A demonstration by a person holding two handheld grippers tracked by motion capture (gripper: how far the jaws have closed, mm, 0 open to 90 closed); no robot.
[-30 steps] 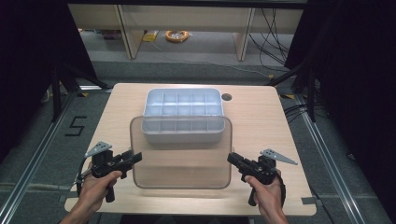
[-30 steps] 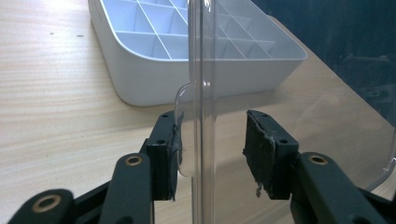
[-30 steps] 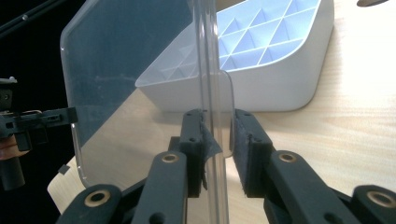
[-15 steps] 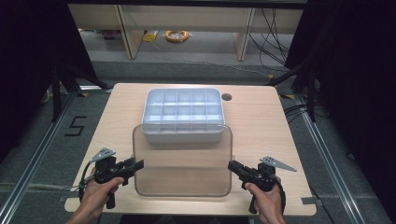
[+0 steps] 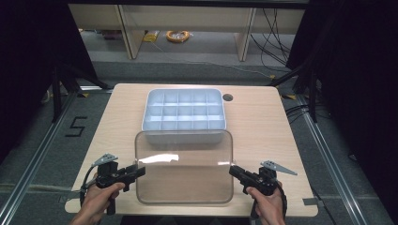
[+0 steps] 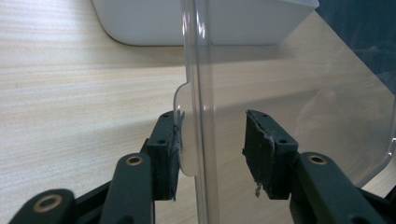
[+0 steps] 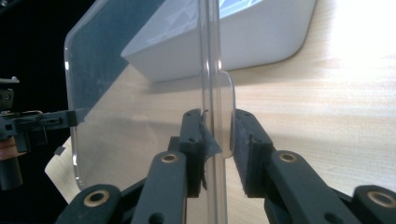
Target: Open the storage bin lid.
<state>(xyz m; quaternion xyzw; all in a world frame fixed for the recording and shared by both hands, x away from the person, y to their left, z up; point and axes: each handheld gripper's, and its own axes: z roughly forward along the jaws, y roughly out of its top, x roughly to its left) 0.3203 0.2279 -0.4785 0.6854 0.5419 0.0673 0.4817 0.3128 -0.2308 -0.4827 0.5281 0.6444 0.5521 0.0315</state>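
Clear lid (image 5: pixel 184 166) is held by 2 grippers above the table (image 5: pixel 263 126), just in front of the white compartment tray (image 5: pixel 184 115). Left gripper (image 5: pixel 136 171) clamps its left edge tab, and right gripper (image 5: pixel 233 170) is closed on the right edge tab.

Clear lid (image 5: pixel 184 166): its glare hides part of the table (image 5: pixel 117 117) beneath; in the left gripper view its lower and right parts run off the picture's edges.
White tray (image 5: pixel 184 110): the near wall sits behind the lid's far edge (only dimly seen through it); both gripper views cut off its top.
Left gripper (image 6: pixel 212 149): the right-hand pad stands clear of the lid's rim, so whether a grip holds cannot be told.
Person's forearms: cut off by the bottom edge of the high view.
Yellow coil (image 5: pixel 178 35) on the floor beyond the table's far edge: too small to identify.
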